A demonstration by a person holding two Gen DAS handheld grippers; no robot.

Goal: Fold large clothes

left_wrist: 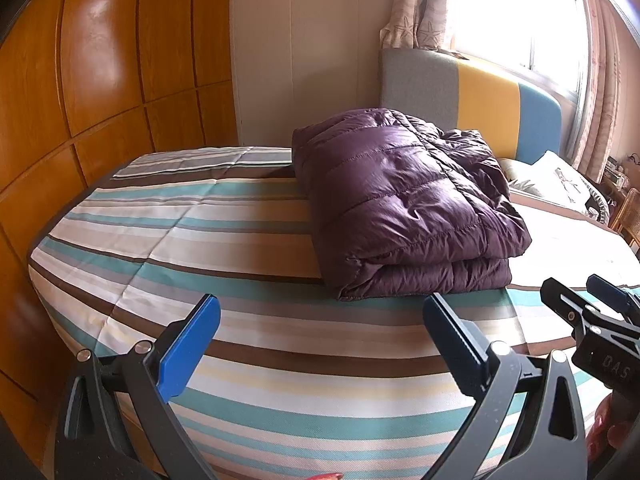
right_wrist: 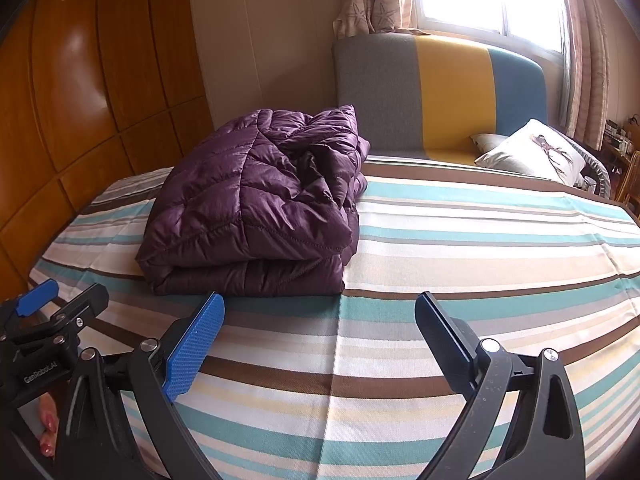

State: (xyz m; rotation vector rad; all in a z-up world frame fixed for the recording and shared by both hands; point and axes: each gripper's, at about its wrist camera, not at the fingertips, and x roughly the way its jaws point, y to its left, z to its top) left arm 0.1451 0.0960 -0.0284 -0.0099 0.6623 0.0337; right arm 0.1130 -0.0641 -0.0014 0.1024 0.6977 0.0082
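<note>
A purple quilted down jacket (left_wrist: 404, 204) lies folded into a thick bundle on the striped bedspread (left_wrist: 200, 240). In the right wrist view the same jacket (right_wrist: 256, 204) sits left of centre, folded edge toward me. My left gripper (left_wrist: 320, 312) stands open just short of the bundle's near edge, nothing between its blue pads. My right gripper (right_wrist: 320, 308) is also open and holds nothing, to the right of the jacket's near corner. Each gripper shows at the edge of the other's view: the right gripper (left_wrist: 580, 292) and the left gripper (right_wrist: 68, 292).
A wooden wardrobe (left_wrist: 100, 80) lines the left side. A grey, yellow and blue headboard (right_wrist: 440, 92) stands at the back under a bright window. A white pillow (right_wrist: 532, 152) lies at the far right. Fingers with painted nails (right_wrist: 46, 432) show at the lower left.
</note>
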